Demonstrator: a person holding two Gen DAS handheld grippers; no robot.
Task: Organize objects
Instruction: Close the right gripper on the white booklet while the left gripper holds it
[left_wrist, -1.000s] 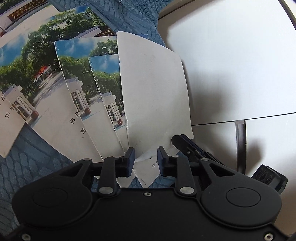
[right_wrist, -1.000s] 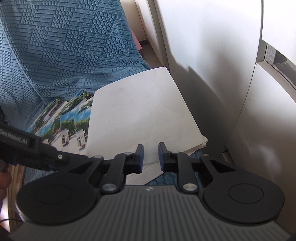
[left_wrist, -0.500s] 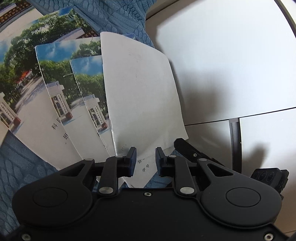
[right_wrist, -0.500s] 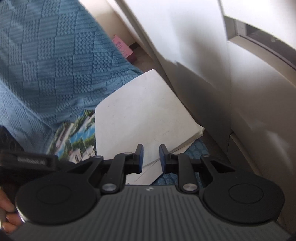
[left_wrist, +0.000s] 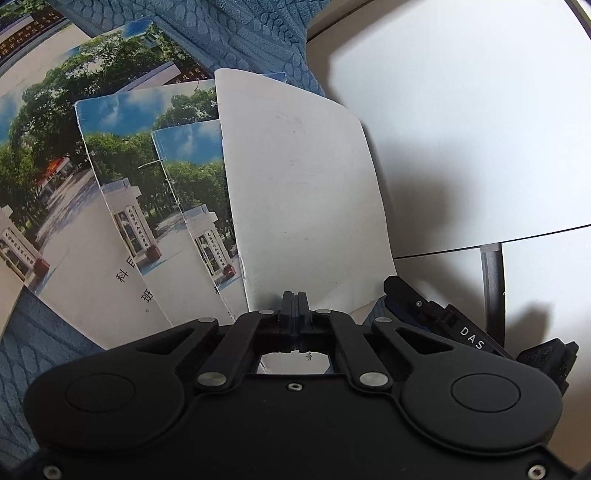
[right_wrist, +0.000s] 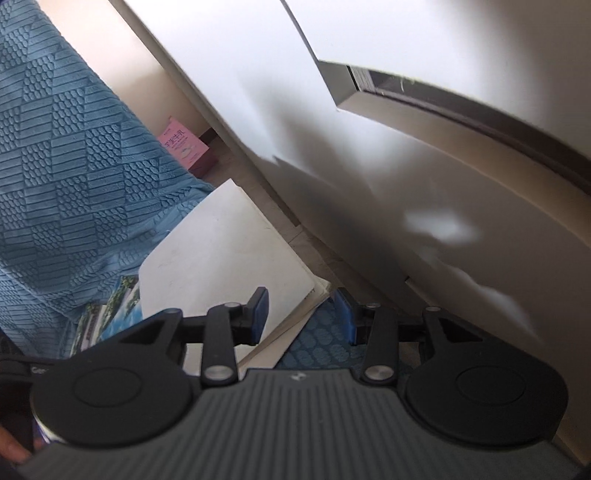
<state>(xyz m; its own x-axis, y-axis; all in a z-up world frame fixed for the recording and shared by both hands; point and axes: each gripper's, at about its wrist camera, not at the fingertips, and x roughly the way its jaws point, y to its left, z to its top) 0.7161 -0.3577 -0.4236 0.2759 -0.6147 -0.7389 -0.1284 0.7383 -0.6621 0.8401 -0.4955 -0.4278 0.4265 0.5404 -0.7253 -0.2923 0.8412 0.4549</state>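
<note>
A white booklet (left_wrist: 303, 206) lies face down on the blue textured cloth (left_wrist: 251, 40). It overlaps the right end of a fan of several booklets with photo covers (left_wrist: 122, 206). My left gripper (left_wrist: 294, 304) is shut on the white booklet's near edge, its pads together. In the right wrist view the same white booklet (right_wrist: 221, 266) lies over other sheets, and its near right corner sits between the blue pads (right_wrist: 260, 310) of my right gripper (right_wrist: 303, 310). Those jaws are opening and do not press on the booklet. From the left wrist view, the right gripper (left_wrist: 443, 321) is close by on the right.
White cabinet fronts (left_wrist: 461, 122) rise close behind the cloth's edge. The same cabinet fronts (right_wrist: 424, 206) fill the right of the right wrist view. A pink box (right_wrist: 184, 147) stands on the floor in the gap beside the cloth (right_wrist: 74, 166). A person's finger (right_wrist: 11, 450) shows at the bottom left.
My left gripper has shut on the white booklet's near edge. The right gripper has rolled and its jaws have spread around the booklet's corner.
</note>
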